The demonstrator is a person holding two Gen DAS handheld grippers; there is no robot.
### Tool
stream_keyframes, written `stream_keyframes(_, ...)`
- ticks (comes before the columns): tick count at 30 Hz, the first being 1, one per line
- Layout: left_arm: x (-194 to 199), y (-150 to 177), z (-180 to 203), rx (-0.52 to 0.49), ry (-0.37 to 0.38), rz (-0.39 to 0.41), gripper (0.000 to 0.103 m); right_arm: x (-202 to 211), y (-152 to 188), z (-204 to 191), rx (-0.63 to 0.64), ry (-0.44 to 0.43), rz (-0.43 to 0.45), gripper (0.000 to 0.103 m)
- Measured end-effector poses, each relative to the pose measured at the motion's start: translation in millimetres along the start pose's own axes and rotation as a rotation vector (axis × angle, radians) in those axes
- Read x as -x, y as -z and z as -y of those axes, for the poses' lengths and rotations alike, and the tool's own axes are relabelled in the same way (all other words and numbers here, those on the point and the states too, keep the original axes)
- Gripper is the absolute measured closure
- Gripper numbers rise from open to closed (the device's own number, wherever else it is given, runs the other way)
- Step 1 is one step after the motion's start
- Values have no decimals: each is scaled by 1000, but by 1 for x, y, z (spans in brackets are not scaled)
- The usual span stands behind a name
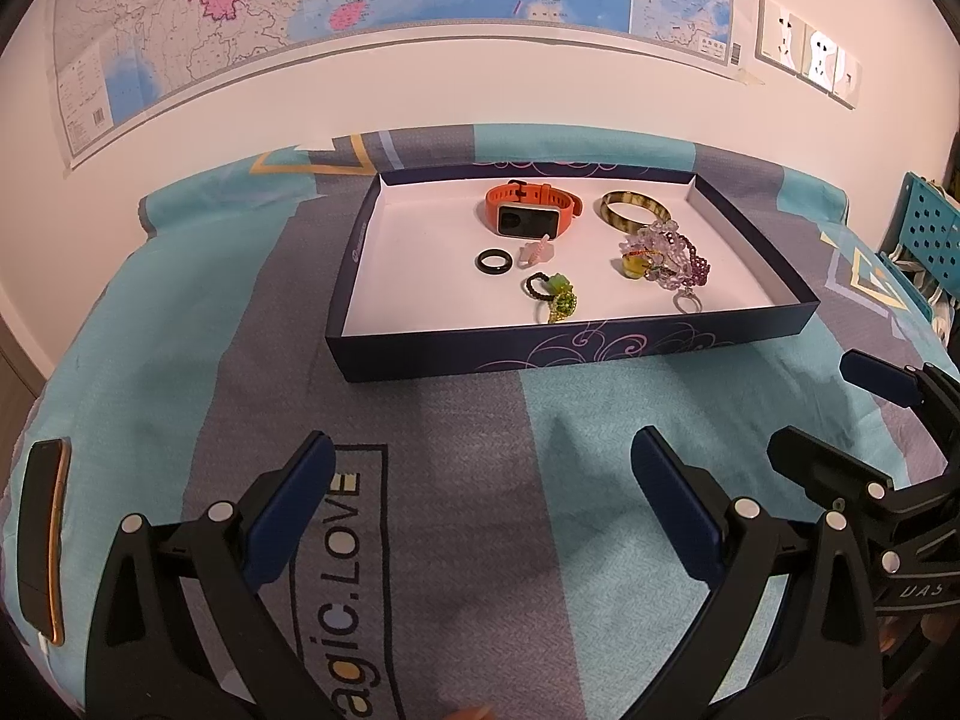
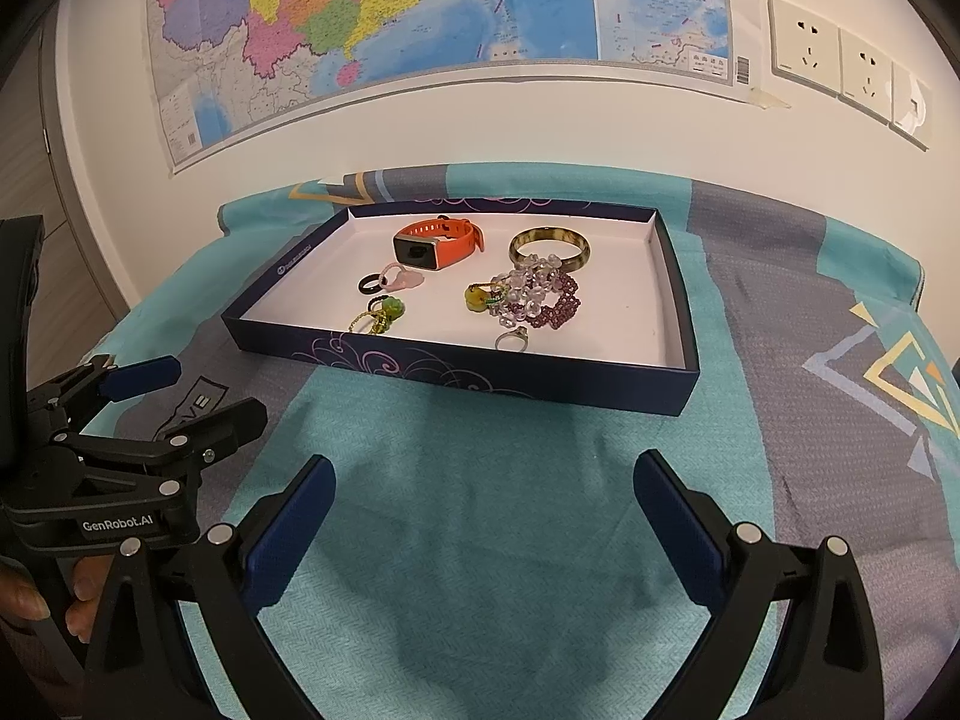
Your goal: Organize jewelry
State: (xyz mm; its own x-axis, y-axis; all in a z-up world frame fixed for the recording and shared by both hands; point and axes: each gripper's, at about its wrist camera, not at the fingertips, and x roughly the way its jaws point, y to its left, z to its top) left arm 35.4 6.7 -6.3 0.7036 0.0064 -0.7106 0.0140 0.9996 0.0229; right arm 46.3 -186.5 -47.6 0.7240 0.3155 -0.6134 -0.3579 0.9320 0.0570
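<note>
A dark blue box lid (image 1: 576, 345) (image 2: 480, 375) with a white inside lies on the bed. In it are an orange smartwatch (image 1: 528, 210) (image 2: 435, 243), a striped bangle (image 1: 633, 208) (image 2: 549, 247), a black ring (image 1: 494, 261) (image 2: 369, 284), a pink charm (image 1: 536, 252) (image 2: 403, 279), a green bead piece (image 1: 555, 294) (image 2: 384, 312), purple bead bracelets (image 1: 675, 255) (image 2: 540, 294) and a silver ring (image 1: 684, 302) (image 2: 511, 339). My left gripper (image 1: 483, 501) is open and empty, short of the box. My right gripper (image 2: 483, 516) is open and empty, also short of the box.
The bed cover (image 1: 180, 330) is teal and grey. A dark phone-like object (image 1: 42, 540) lies at the left edge. A map (image 2: 390, 18) and wall sockets (image 2: 840, 66) are on the wall behind. A teal perforated rack (image 1: 930, 228) stands at the right.
</note>
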Motion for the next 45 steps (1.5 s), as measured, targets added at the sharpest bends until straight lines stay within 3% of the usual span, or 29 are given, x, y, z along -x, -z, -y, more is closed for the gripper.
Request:
stream_keyframes(33,1,2,2,-4,-4,0,6,2,1,-1,-2,-1,4,7)
stream_keyframes(45,2,3,10,-28,38,5,6,3,3,-3,7,-6,0,7)
